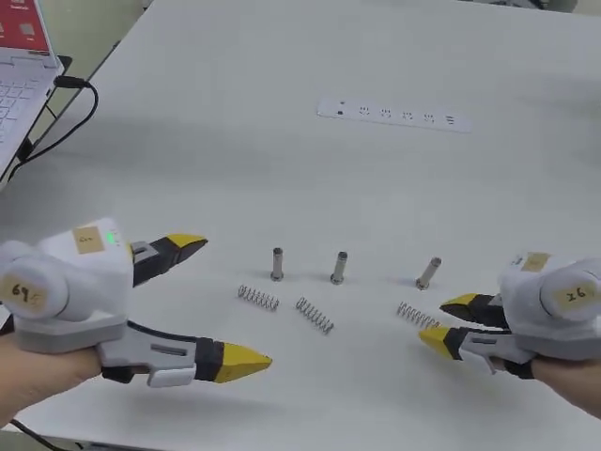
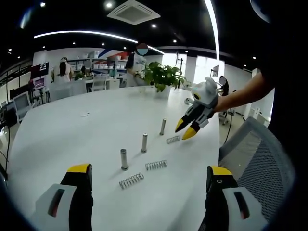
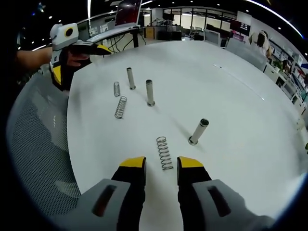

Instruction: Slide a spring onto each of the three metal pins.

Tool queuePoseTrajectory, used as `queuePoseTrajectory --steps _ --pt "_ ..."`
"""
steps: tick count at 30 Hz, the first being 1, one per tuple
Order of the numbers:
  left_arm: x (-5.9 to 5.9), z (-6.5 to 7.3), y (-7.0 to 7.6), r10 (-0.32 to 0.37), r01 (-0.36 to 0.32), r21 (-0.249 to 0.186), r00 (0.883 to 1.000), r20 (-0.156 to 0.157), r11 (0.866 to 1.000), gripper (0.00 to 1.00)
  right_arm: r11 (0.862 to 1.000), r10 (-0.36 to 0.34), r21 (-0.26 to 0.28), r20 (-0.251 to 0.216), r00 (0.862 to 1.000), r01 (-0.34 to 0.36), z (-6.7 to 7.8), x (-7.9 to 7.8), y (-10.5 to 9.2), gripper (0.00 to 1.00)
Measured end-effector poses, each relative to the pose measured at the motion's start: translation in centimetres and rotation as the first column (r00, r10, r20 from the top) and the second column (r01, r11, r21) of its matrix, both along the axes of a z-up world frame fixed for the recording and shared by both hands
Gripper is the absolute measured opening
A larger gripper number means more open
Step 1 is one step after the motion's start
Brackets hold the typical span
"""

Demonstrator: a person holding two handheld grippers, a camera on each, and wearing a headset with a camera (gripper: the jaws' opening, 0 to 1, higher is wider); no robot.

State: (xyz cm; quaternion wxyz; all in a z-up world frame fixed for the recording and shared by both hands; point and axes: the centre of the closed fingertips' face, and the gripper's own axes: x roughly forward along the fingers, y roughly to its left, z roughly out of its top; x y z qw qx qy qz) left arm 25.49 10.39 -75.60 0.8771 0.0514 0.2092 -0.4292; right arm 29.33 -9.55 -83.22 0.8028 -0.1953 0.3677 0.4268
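Observation:
Three metal pins stand in a row on the white table: left pin [image 1: 277, 264], middle pin [image 1: 339, 268], and right pin [image 1: 428, 272], which leans. A loose spring lies in front of each: left spring [image 1: 257, 298], middle spring [image 1: 315, 315], right spring [image 1: 416, 316]. My left gripper [image 1: 216, 301] hovers wide open to the left of the row, holding nothing. My right gripper [image 1: 444, 319] is open, its tips just short of the right spring [image 3: 164, 153], which lies ahead of the gap between them, beside the leaning pin [image 3: 198, 131]. The left gripper view has the pins [image 2: 144, 143] and springs [image 2: 156, 165] ahead.
A white power strip [image 1: 394, 115] lies at the back of the table. A laptop [image 1: 23, 56] with a black cable [image 1: 66, 122] sits at the far left edge. A mesh chair [image 2: 260, 154] stands by the table's near edge. People and a plant [image 2: 163, 74] are in the background.

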Motion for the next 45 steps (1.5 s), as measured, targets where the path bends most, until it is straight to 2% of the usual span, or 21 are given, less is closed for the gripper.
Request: queuePoseTrajectory --steps 17,25,31,37,45 --pt "-0.2 0.1 0.0 0.0 0.0 -0.003 1.0 -0.001 1.0 0.96 0.999 0.001 -0.041 -0.036 0.999 -0.003 -1.2 0.3 0.2 0.16" --pt "-0.2 0.0 0.1 0.002 -0.002 -0.002 1.0 -0.003 1.0 0.96 0.996 0.032 -0.081 -0.036 0.999 -0.034 -1.8 0.0 0.0 0.13" --pt "-0.2 0.2 -0.2 -0.007 0.007 -0.001 1.0 -0.001 1.0 0.96 0.995 0.044 -0.089 -0.048 0.998 -0.048 -2.2 -0.1 0.3 0.09" --pt "-0.4 0.5 -0.5 -0.019 0.019 0.001 1.0 0.004 1.0 0.96 0.993 0.062 -0.093 -0.035 0.997 -0.065 -1.9 -0.2 0.6 0.08" --pt "-0.7 0.7 -0.8 -0.026 0.026 -0.002 1.0 0.013 1.0 0.96 0.996 0.06 -0.069 -0.008 0.998 -0.061 0.1 0.0 0.7 0.08"
